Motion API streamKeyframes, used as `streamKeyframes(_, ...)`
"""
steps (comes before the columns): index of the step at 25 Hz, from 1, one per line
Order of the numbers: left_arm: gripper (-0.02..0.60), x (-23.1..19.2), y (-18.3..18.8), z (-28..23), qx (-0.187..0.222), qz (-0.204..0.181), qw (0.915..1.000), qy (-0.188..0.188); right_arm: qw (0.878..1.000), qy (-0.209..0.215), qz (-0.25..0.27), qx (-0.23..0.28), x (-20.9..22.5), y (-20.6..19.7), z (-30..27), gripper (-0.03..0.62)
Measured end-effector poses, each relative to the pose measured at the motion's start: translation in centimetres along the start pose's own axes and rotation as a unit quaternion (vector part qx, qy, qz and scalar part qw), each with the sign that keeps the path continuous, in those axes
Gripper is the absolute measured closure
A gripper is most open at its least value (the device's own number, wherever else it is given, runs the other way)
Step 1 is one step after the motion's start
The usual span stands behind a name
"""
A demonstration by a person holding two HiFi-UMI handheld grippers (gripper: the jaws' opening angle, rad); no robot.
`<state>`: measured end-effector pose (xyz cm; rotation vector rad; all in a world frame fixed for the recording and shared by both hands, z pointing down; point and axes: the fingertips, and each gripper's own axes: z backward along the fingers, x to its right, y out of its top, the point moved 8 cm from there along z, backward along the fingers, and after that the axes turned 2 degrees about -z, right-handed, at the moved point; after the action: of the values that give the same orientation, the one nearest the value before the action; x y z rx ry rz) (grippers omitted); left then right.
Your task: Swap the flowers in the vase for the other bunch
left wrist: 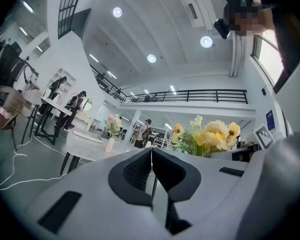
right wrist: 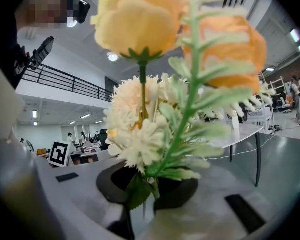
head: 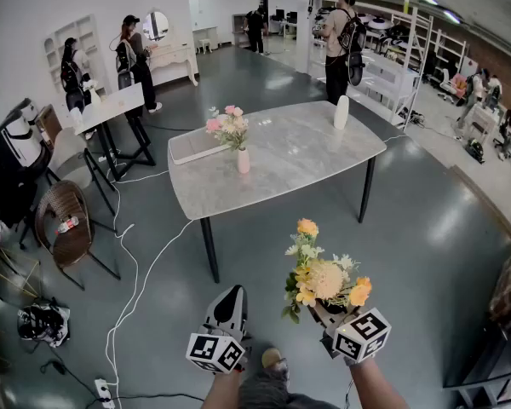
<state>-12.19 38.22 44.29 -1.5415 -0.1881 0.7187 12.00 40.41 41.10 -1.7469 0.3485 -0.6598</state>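
While the left claw is pressed together, the right claw pinches thin-stemmed, frilly yellow flowers.

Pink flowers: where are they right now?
In the head view the pink flowers stand in a small vase left of centre on the grey table, beside a flat white board.
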Motion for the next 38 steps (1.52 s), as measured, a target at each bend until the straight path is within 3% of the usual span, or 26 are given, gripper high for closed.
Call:
streamKeyframes(4,0.566,-0.7,-1.1,-2.1,-0.008,0.001,1.0000,-0.001,1.000,-0.016,-0.001,0.000,1.6,-0.5,-1.3,0.520)
streamKeyframes(18,0.566,-6.6,1.3,-12.3,-0.009,-0.007,0.9999,-0.002,1.000,-0.018,0.009,-0.006,7.9,3.2,-11.1,0.520)
streamKeyframes(28,0.566,-7.3,1.0,-17.3,-0.023,-0.023,0.9986,-0.042,0.999,-0.038,0.001,-0.004,10.0,3.5,-13.3,0.520)
streamKeyframes(38,0.566,-9.6,0.3,-21.0,-0.041,-0.017,0.9988,-0.021,1.000,0.009,0.006,0.003,13.2,5.8,-19.8,0.520)
